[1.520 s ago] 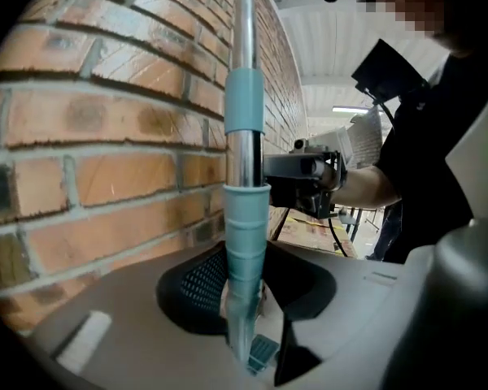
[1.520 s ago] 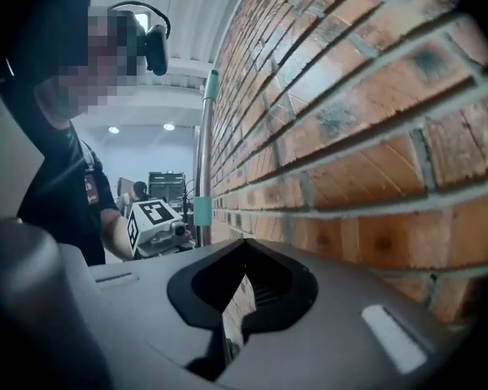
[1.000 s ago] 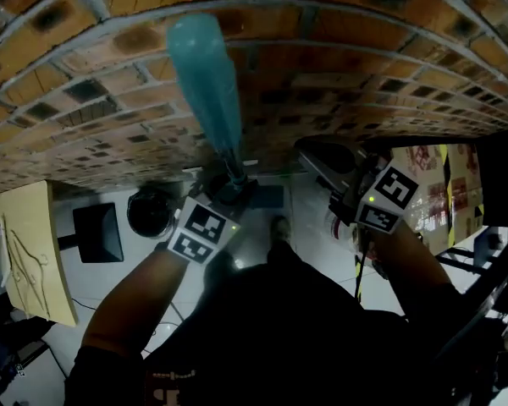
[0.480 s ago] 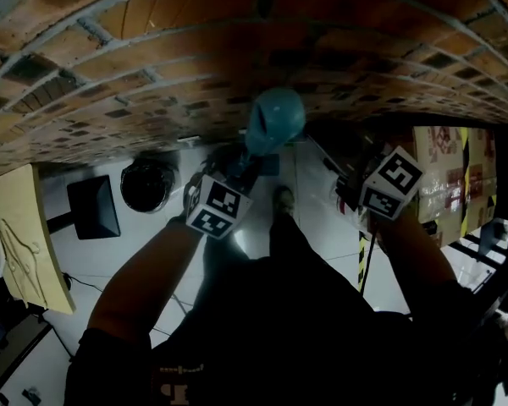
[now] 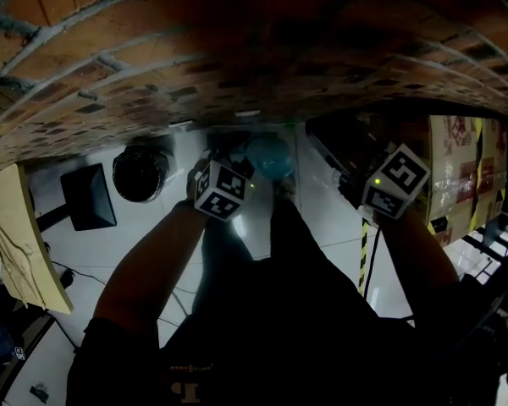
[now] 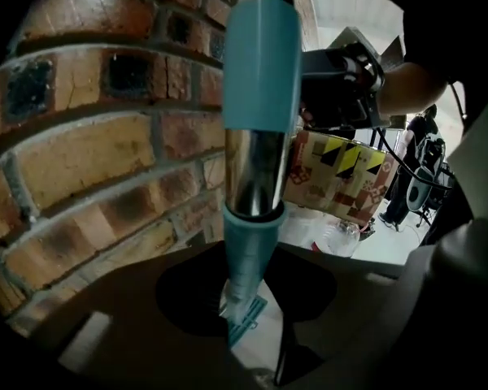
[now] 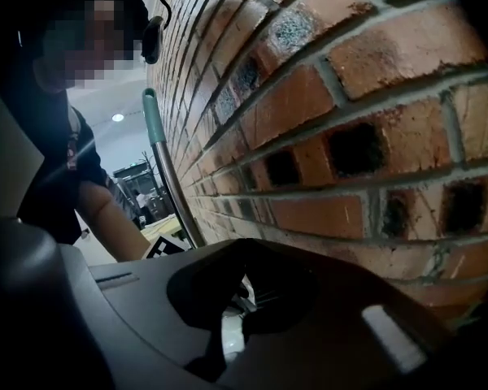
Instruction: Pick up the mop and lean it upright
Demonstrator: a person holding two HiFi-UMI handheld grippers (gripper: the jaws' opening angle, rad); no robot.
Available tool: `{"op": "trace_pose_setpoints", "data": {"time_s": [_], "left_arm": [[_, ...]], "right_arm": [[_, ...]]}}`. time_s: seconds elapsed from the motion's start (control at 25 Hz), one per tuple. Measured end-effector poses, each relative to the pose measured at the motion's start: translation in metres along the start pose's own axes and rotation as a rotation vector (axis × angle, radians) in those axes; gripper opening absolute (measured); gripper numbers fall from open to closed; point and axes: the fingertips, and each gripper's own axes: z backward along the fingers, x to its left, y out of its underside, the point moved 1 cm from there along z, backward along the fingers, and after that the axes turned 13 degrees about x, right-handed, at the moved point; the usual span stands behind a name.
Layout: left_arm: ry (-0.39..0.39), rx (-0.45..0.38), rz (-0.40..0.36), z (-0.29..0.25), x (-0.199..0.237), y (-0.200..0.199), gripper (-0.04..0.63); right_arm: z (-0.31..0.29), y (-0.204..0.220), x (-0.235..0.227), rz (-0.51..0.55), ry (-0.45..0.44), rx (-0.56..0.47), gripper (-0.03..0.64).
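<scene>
Mop (image 6: 260,80) stands upright by the brick wall (image 6: 89,161), pole close alongside the bricks; can't tell if they touch. L claw (image 6: 248,319) is clamped on it. In the L gripper view the pole rises straight out of the jaws twd 12 o'clock: teal collar lowest, chrome section above, then a long teal sleeve. Under the collar a bit of teal grid-like plastic shows btwn the jaws, w/ white floor (image 6: 342,254) past it. At 3 o'clock of the pole sits a patterned carton (image 6: 342,181), w/ a clear plastic item (image 6: 337,238) at its foot.

Head view is dim. The pole is seen end-on, its rounded teal top just at 2 o'clock of the L marker cube (image 5: 223,190). R claw (image 5: 347,176) is well apart from the mop, at 3 o'clock of it, its own cube facing up. A round dark tub (image 5: 140,173) is at 9 o'clock of the L claw, a dark flat panel (image 5: 89,197) is beyond it at approx 8 o'clock, and a pale yellow board (image 5: 17,235) is at the far L edge.

R gripper view: the R claw's jaws are drawn almost together, w/ only a thin slit and floor showing thru it. Nothing is held. Bricks fill 12 to 4 o'clock. The mop pole runs up along the wall at 10 o'clock, and the person's forearm (image 7: 118,218) is at 9 o'clock.
</scene>
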Motion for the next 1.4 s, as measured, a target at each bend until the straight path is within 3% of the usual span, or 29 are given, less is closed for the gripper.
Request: {"op": "trace_pose_setpoints", "data": {"time_s": [0.48, 0.76, 1.0, 1.2, 1.4], "left_arm": [[-0.014, 0.107, 0.012, -0.070, 0.018, 0.039, 0.127], [-0.033, 0.069, 0.046, -0.085, 0.035, 0.022, 0.129], [-0.062, 0.113, 0.092, -0.092, 0.049, 0.016, 0.129], [-0.040, 0.169, 0.155, -0.096, 0.052, 0.019, 0.132], [-0.054, 0.215, 0.170, -0.095, 0.059, 0.021, 0.169]], "right_arm": [[-0.016, 0.023, -0.025, -0.066, 0.012, 0.030, 0.014], [-0.020, 0.038, -0.030, -0.094, 0.009, 0.056, 0.014], [-0.017, 0.030, -0.027, -0.082, 0.003, 0.055, 0.014], [-0.012, 0.028, -0.021, -0.085, -0.001, 0.058, 0.014], [-0.008, 0.023, -0.015, -0.087, 0.002, 0.057, 0.014]]}}
